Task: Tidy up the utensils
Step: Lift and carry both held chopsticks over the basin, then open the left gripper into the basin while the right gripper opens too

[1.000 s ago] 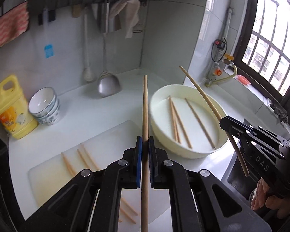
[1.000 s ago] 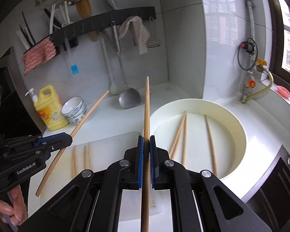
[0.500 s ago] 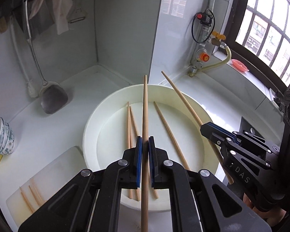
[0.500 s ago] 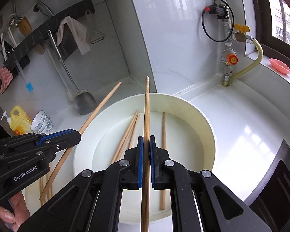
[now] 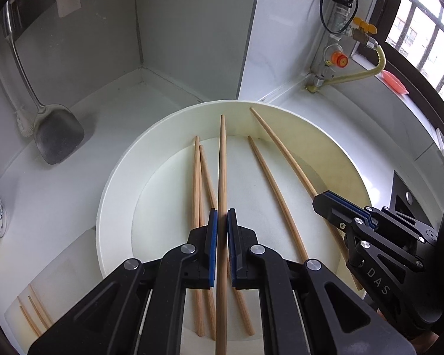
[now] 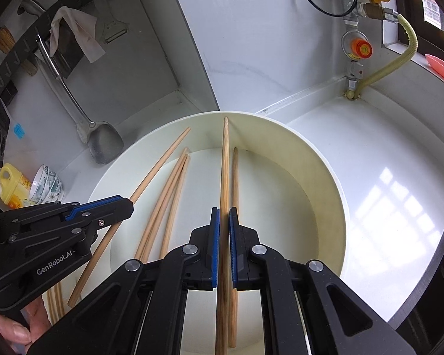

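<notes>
Both hand-held grippers now over round cream plastic basin [image 5: 334,136], moved from white cutting board [image 5: 74,254] at counter's left edge. Left gripper [image 5: 221,222] clamped on long wooden chopstick [image 5: 222,159]; right gripper [image 6: 224,222] clamped on second wooden chopstick [image 6: 224,162]. Three loose chopsticks [image 5: 269,183] on basin floor; few remain on board. Judgement: release into basin next.
</notes>
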The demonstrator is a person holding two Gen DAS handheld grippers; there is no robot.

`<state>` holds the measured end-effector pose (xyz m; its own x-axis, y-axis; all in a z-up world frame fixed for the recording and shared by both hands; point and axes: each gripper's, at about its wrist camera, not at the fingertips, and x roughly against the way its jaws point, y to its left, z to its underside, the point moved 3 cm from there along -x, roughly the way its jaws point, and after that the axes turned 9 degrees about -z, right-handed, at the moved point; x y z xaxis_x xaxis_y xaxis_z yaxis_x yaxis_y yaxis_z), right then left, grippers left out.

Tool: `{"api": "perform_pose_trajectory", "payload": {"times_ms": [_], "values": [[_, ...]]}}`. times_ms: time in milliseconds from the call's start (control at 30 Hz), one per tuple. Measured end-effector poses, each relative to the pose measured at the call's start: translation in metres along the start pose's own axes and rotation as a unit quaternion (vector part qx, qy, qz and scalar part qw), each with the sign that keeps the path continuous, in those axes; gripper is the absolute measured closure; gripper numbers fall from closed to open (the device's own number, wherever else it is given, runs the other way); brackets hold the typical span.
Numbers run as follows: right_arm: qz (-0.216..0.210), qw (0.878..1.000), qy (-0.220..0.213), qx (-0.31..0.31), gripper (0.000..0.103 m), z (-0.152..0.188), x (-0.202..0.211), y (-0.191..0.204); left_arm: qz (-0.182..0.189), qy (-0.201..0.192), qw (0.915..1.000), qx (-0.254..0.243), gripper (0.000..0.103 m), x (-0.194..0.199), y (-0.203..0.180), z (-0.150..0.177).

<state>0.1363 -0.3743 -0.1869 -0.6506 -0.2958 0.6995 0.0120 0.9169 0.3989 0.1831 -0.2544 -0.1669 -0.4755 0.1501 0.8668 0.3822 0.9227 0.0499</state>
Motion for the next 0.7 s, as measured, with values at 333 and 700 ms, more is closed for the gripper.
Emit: {"api": "perform_pose_trajectory", "payload": {"times_ms": [333, 700], "values": [[0.000, 1.000, 0.006, -0.003, 0.096, 0.000, -0.003, -0.003, -0.010, 0.010, 0.9999, -0.006, 0.095, -0.011, -0.004, -0.002], [0.017, 1.000, -0.021, -0.007, 0.080, -0.003, 0.018, -0.005, -0.060, -0.034, 0.9969, 0.038, 0.023, 0.018, 0.024, -0.004]]}}
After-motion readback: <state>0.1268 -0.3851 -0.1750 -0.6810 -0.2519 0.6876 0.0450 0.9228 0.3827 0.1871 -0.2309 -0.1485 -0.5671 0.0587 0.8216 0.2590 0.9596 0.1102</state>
